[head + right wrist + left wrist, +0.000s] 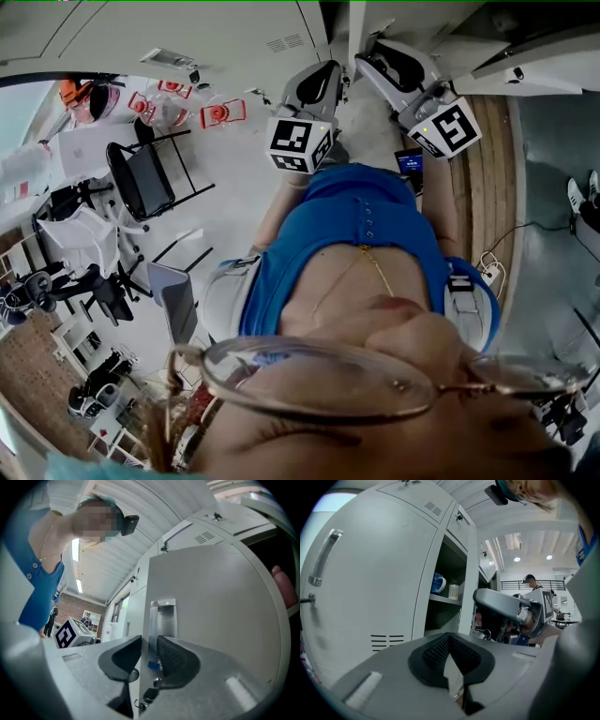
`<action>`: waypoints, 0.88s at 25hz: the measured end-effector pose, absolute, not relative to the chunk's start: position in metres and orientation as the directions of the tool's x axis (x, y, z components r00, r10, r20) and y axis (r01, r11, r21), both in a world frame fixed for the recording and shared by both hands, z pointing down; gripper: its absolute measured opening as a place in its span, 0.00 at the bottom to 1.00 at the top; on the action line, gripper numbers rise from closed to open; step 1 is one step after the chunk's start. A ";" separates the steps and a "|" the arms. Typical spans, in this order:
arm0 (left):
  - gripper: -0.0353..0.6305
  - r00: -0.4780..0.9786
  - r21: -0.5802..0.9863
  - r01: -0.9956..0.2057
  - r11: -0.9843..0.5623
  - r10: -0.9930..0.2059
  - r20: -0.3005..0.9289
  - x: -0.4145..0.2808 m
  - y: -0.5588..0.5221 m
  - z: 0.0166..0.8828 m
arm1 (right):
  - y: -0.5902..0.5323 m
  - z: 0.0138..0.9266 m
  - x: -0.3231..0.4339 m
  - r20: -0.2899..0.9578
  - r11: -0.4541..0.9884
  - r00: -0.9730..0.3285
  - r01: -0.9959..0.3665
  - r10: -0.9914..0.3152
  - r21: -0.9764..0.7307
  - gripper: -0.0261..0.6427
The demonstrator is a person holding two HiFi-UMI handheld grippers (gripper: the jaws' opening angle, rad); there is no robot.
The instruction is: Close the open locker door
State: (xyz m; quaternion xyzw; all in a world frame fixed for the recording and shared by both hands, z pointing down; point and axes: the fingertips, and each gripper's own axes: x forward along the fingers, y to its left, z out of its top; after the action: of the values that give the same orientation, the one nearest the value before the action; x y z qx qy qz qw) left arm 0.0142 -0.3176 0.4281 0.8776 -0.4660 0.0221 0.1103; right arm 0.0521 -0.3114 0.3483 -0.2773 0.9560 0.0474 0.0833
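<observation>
In the right gripper view, the open locker door is a grey panel that fills the right side. Its metal handle strip runs along the near edge. My right gripper is shut on that edge, one pad on each side. A blue tag and a key hang just below the pads. In the left gripper view, the open compartment holds a blue mug and a white cup. My left gripper is shut and holds nothing, in front of the lockers.
A closed locker door with a bar handle stands left of the open compartment. A fingertip shows at the open door's far edge. The head view shows chairs and the person's own blue shirt below both grippers.
</observation>
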 end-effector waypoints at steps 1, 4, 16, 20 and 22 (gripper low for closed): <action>0.05 0.565 0.173 -0.822 -0.542 -0.813 0.141 0.012 -0.320 0.428 | -0.314 0.348 0.050 -0.187 0.842 -0.832 -0.538 -0.522 0.044 0.20; 0.05 0.573 0.170 -0.818 -0.550 -0.808 0.141 0.007 -0.328 0.429 | -0.324 0.349 0.043 -0.195 0.843 -0.832 -0.536 -0.520 0.040 0.19; 0.05 0.629 0.175 -0.776 -0.606 -0.763 0.148 -0.018 -0.358 0.427 | -0.371 0.343 0.015 -0.213 0.767 -0.749 -0.641 -0.628 -0.008 0.15; 0.05 0.655 0.173 -0.755 -0.632 -0.741 0.149 -0.020 -0.363 0.430 | -0.385 0.344 0.011 -0.208 0.712 -0.697 -0.703 -0.686 0.004 0.14; 0.05 0.665 0.177 -0.746 -0.642 -0.731 0.152 -0.021 -0.365 0.432 | -0.390 0.344 0.009 -0.202 0.682 -0.671 -0.731 -0.714 0.018 0.14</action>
State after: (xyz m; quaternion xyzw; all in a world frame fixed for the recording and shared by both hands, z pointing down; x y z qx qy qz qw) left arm -0.0210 -0.3651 0.4318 0.9055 -0.4078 0.0330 0.1126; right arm 0.0088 -0.3905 0.3442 -0.3956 0.9127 0.0484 0.0896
